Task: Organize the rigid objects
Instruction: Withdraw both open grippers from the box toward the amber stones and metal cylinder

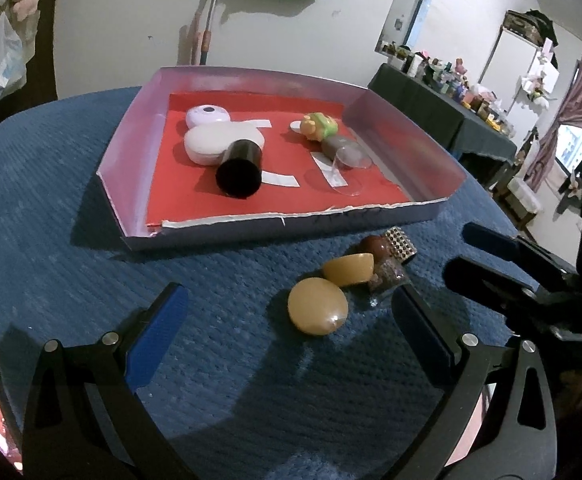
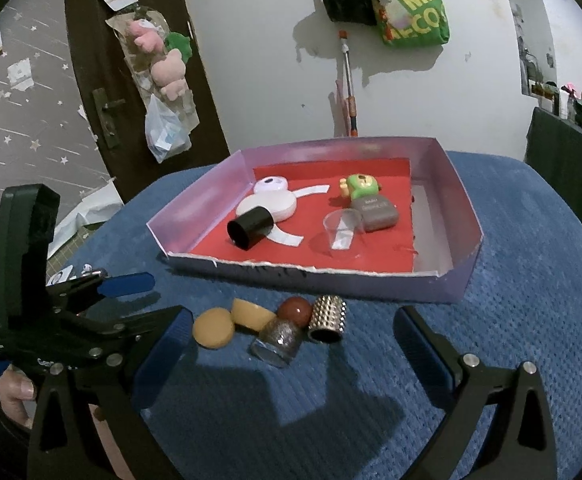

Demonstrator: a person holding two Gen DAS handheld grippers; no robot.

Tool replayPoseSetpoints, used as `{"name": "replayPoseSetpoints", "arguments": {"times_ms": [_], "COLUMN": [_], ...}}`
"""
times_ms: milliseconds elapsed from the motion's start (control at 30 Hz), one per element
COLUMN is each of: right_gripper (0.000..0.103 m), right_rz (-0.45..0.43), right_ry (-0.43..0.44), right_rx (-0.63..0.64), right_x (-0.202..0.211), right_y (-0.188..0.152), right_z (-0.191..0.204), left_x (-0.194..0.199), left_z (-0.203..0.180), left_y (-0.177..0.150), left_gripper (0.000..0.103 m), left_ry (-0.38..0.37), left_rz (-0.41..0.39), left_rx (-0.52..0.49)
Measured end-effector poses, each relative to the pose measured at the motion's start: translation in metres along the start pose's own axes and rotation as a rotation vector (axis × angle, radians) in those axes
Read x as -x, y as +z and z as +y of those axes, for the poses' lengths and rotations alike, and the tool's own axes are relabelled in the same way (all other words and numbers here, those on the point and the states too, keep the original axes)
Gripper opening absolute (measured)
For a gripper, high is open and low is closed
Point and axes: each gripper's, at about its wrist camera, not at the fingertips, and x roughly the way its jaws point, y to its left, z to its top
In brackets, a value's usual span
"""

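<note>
Blue cloth (image 2: 531, 280), tray (image 2: 463, 280), trinkets (image 2: 291, 328).

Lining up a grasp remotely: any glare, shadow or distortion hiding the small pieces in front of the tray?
Left wrist view: fisheye bends the tray edge, a glint on the round tan disc, gripper shadow falling nearer than it. Right wrist view: hard gripper shadows on the blue cloth below the glitter cap; the clear cup is faint.

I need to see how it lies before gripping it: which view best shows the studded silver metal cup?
The right wrist view: the studded silver metal cup shows whole, dark opening toward the camera. The left wrist view shows only part of it behind the brown ball.
</note>
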Motion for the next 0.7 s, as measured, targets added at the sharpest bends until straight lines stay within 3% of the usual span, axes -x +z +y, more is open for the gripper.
{"name": "replayPoseSetpoints", "arguments": {"times_ms": [267,367,500,700], "right_gripper": [0.068,0.058,0.050,0.049], "right_rz": [0.046,0.074,0.104,0.121], "right_ry": [-0.037,-0.064,-0.090,-0.073], "right_rx": [-0.018,-0.030,-0.039,-0.051], "right_x": [-0.011,-0.019,-0.030,-0.039], "right_y": [-0.005,-0.007,-0.009,-0.009], "right_z": [-0.012,-0.018,-0.026,-0.028], "left_x": [-0.007,-0.010,-0.017,-0.023], "left_z": [-0.008,-0.011,-0.009,-0.013], "left_y": [-0.006,-0.009,-0.012,-0.016], "left_gripper": [0.103,0.098,0.081,0.072], "left_ry": [0.011,0.013,0.002,-0.004], "left_rz": [0.007,0.015,0.040,0.052], "left_rx": [-0.048,-0.061,-0.058,-0.078]}}
